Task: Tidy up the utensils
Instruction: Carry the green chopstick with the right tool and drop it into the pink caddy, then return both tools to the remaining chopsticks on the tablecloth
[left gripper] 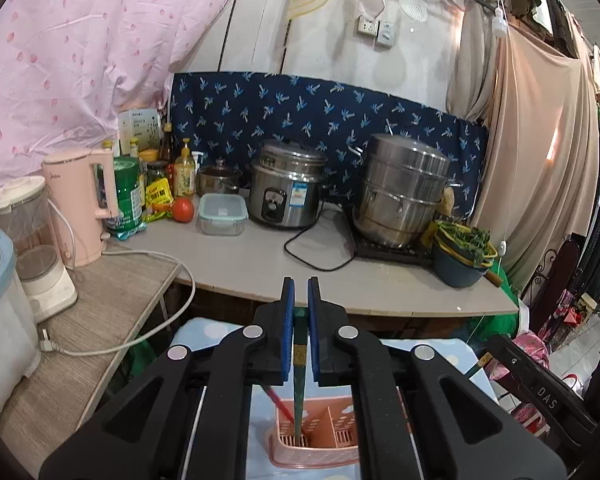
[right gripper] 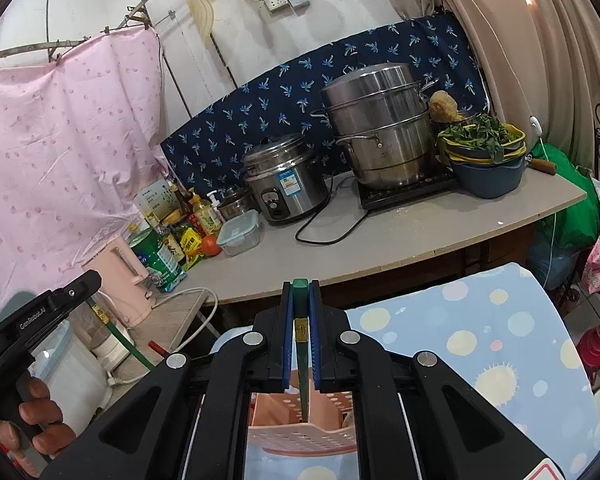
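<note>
My left gripper (left gripper: 301, 292) is shut on a dark green chopstick (left gripper: 299, 360) whose lower end stands in a pink slotted utensil holder (left gripper: 320, 440). A red chopstick (left gripper: 278, 402) leans in the same holder. My right gripper (right gripper: 300, 294) is shut on another green chopstick (right gripper: 301, 344), its tip down inside the pink holder (right gripper: 300, 428). The left gripper (right gripper: 40, 320) with its green chopstick (right gripper: 120, 338) also shows at the left of the right wrist view.
The holder sits on a light blue dotted cloth (right gripper: 480, 340). Behind is a counter (left gripper: 260, 264) with a rice cooker (left gripper: 286, 188), a steel steamer pot (left gripper: 400, 192), a basin of greens (left gripper: 462, 256), a pink kettle (left gripper: 82, 204), bottles and a plastic food box (left gripper: 222, 214).
</note>
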{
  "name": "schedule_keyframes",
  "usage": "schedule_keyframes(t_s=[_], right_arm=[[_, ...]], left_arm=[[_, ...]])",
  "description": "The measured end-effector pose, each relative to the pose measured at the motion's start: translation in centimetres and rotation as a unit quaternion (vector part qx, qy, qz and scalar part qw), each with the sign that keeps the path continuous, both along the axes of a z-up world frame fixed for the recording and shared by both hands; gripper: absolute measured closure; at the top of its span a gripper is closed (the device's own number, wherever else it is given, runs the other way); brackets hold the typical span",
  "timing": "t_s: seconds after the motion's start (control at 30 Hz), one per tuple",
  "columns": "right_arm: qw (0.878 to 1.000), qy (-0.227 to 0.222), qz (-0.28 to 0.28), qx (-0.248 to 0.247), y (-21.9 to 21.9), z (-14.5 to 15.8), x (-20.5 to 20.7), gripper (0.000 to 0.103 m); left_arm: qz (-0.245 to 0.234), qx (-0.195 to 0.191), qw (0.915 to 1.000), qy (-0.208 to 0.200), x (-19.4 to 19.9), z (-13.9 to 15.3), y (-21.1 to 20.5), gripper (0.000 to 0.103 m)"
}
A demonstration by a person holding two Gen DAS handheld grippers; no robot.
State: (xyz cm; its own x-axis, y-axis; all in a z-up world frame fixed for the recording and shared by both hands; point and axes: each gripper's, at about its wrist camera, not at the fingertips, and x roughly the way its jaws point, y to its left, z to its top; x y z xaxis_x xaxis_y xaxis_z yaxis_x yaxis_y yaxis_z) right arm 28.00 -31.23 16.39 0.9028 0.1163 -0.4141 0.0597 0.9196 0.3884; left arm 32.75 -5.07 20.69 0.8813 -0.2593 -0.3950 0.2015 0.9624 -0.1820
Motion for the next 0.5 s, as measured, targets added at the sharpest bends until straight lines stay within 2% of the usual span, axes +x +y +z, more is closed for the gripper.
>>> schedule_keyframes(t_s=[0.23,0.27,0.33,0.4,0.5], right_arm=[[1.000,0.013,-0.007,-0.017,0.6,-1.3,-0.3,0.092],[1.000,0.013,-0.009,-0.020,0.6,-1.3,-0.5,0.090],[1.000,0.014,-0.010,-0.020,0.5,-1.3,-0.7,0.087],[1.000,0.015,-0.010,-0.016,0.4,-1.4,-1.1,0.084],[1.000,0.016,-0.008,-0.014,0.3,-1.4,-2.0,0.084]], left_arm=[[0.002,-0.004,0.9997,0.026,0.0,-1.8,0.4,0.095],[0.000,-0.005,0.9996,0.029,-0.1,-1.9,0.4,0.093],[0.003,-0.006,0.9994,0.033,-0.3,-2.1,0.6,0.083],[0.006,-0.008,0.9993,0.036,-0.6,-2.1,0.9,0.069],[0.006,-0.010,0.9992,0.040,-1.2,-2.2,1.1,0.065]])
